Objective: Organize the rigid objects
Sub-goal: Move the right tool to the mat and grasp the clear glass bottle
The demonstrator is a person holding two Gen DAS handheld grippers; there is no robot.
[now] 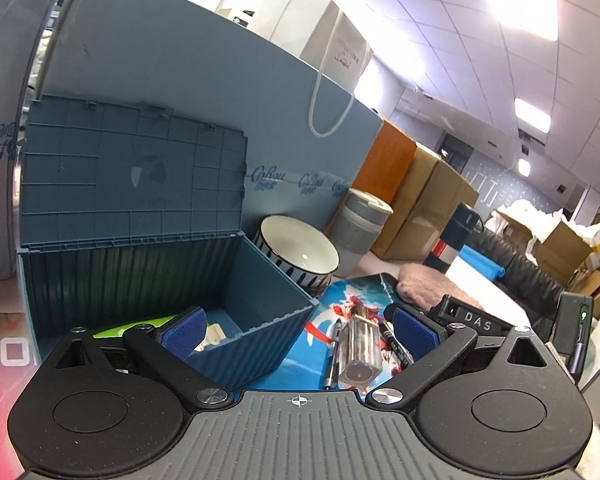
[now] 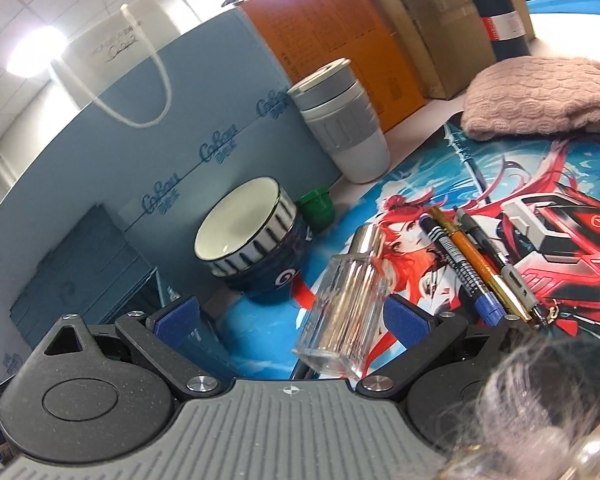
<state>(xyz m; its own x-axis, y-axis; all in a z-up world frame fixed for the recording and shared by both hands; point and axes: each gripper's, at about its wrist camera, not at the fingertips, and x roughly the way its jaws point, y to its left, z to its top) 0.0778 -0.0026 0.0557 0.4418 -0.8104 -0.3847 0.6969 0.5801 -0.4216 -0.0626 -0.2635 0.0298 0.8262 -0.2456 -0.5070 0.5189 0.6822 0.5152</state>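
A blue storage box (image 1: 236, 304) stands with its lid up on the left; a green item and paper lie inside. My left gripper (image 1: 300, 330) is open, its left finger over the box's inside and its right finger over the mat. A clear glass bottle (image 1: 360, 350) lies on the printed mat beside pens (image 1: 334, 354). In the right wrist view the same bottle (image 2: 344, 304) lies between the open fingers of my right gripper (image 2: 292, 320), near the right pad. Three pens (image 2: 476, 268) lie to its right.
A striped bowl (image 2: 248, 236) sits behind the bottle, with a green cap (image 2: 316, 208) and a grey tumbler (image 2: 344, 120) further back. A pink knitted cloth (image 2: 540, 96) lies at the mat's far right. A blue panel (image 1: 180, 80) and cardboard boxes (image 1: 420, 200) wall the back.
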